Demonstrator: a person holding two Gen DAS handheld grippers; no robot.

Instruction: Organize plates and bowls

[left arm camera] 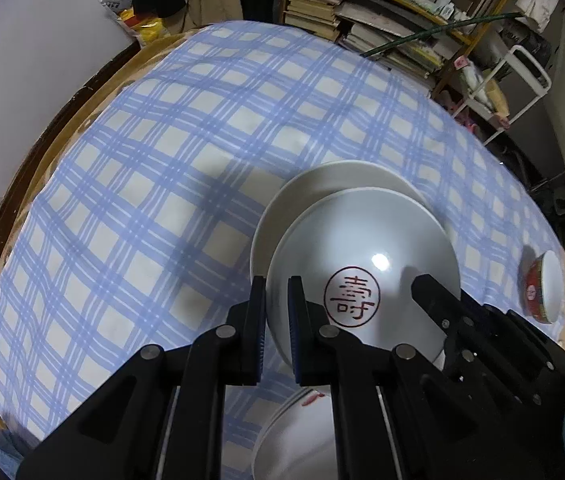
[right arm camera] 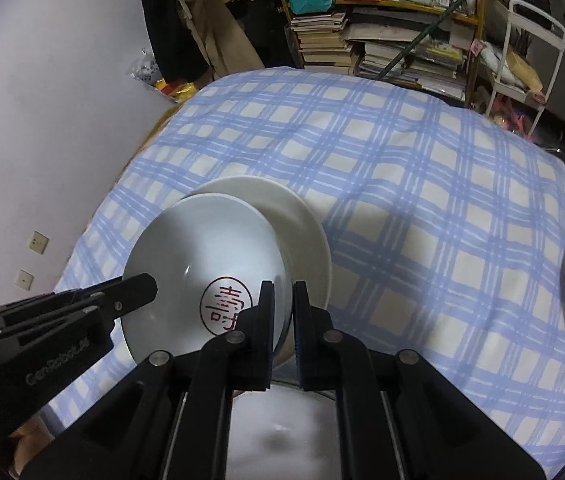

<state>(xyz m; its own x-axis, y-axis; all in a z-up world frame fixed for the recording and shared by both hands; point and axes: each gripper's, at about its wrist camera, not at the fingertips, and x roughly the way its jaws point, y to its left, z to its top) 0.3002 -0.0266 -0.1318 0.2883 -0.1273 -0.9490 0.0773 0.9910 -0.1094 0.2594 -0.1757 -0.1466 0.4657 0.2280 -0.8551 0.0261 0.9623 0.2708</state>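
Left wrist view: the left gripper is closed on the near-left rim of the stamped plate, a pale plate bearing a red circular seal; the rim passes between its two blue-edged pads. The right gripper enters from the right, clamped on the plate's opposite rim. Only this view shows a stack of white dishes with a red mark, below the stamped plate and partly hidden by the gripper.

Right wrist view: the right gripper is likewise closed on the stamped plate, at its near-right rim beside the seal; the left gripper grips the left rim. Only this view shows a pale dish directly beneath the gripper.

Both views: the stamped plate overlaps a plain white plate lying behind it on the blue checked cloth. A red-sided bowl sits well right of the stamped plate.
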